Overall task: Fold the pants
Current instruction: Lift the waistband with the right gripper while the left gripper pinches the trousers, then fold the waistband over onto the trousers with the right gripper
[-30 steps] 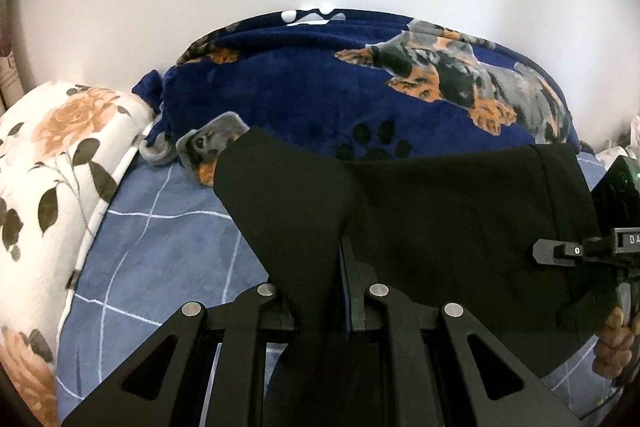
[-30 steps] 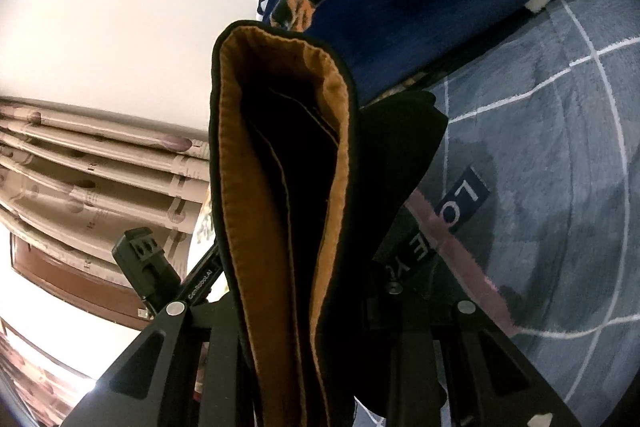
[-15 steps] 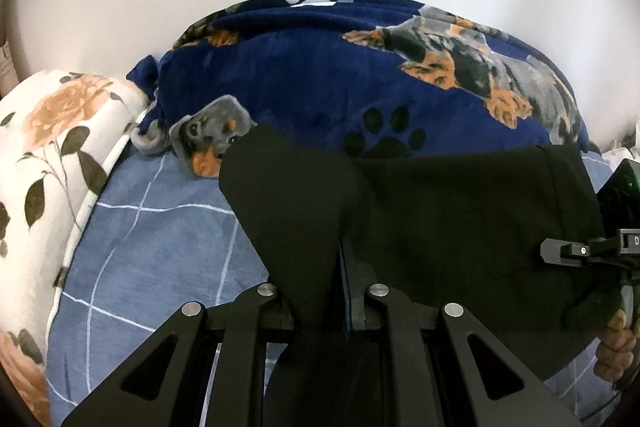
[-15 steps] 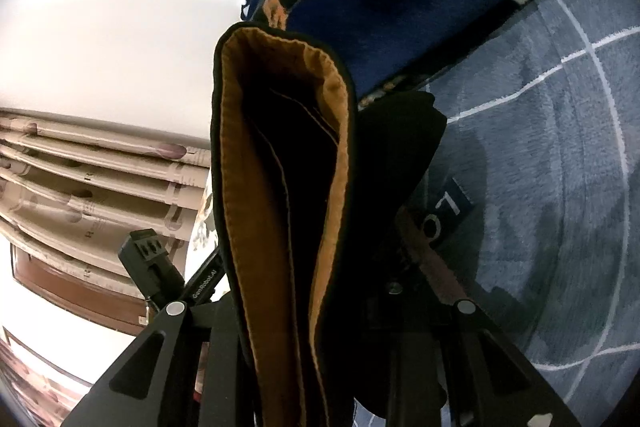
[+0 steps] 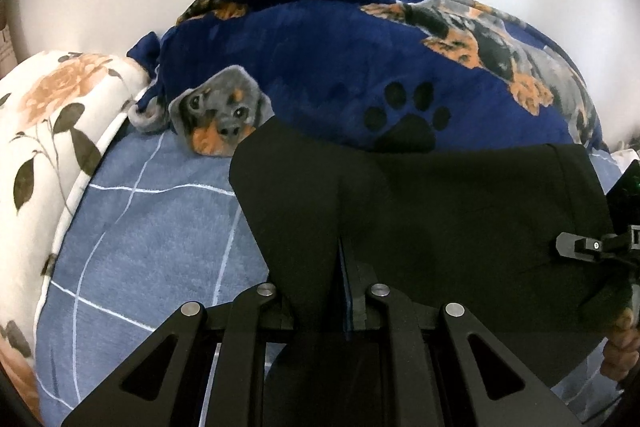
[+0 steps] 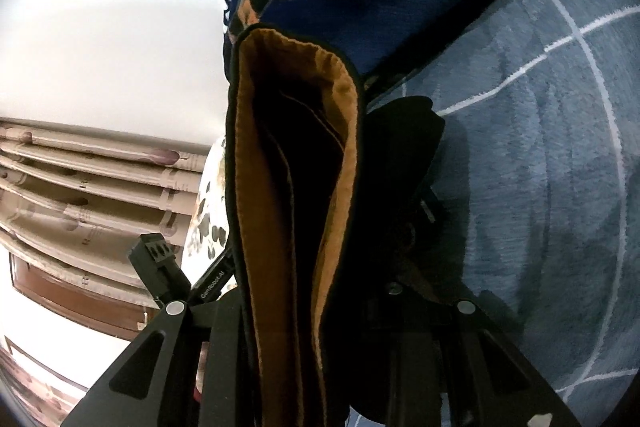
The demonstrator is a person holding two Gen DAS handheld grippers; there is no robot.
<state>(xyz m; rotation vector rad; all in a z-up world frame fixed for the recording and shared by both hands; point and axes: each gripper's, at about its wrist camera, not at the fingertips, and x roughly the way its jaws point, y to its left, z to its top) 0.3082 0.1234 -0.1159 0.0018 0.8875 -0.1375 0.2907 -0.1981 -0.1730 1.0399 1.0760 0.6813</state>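
Observation:
Black pants (image 5: 460, 219) hang stretched between my two grippers above the blue checked bedsheet (image 5: 160, 227). My left gripper (image 5: 343, 267) is shut on one corner of the cloth, which folds up over its fingers. At the right edge of the left wrist view, the right gripper's black body (image 5: 592, 247) and a hand hold the other end. In the right wrist view my right gripper (image 6: 320, 307) is shut on the pants' waistband (image 6: 296, 187), whose brown-orange lining gapes open toward the camera. Its fingertips are hidden by the cloth.
A navy blanket (image 5: 360, 67) printed with dogs and paw prints is heaped against the white wall behind the pants. A floral pillow (image 5: 44, 131) lies at the left. The right wrist view shows a headboard or slatted furniture (image 6: 80, 187) at the left.
Both grippers have sunk a little toward the bed with the pants. In the left wrist view the blanket now sits higher and looms larger. Neither grip has changed.

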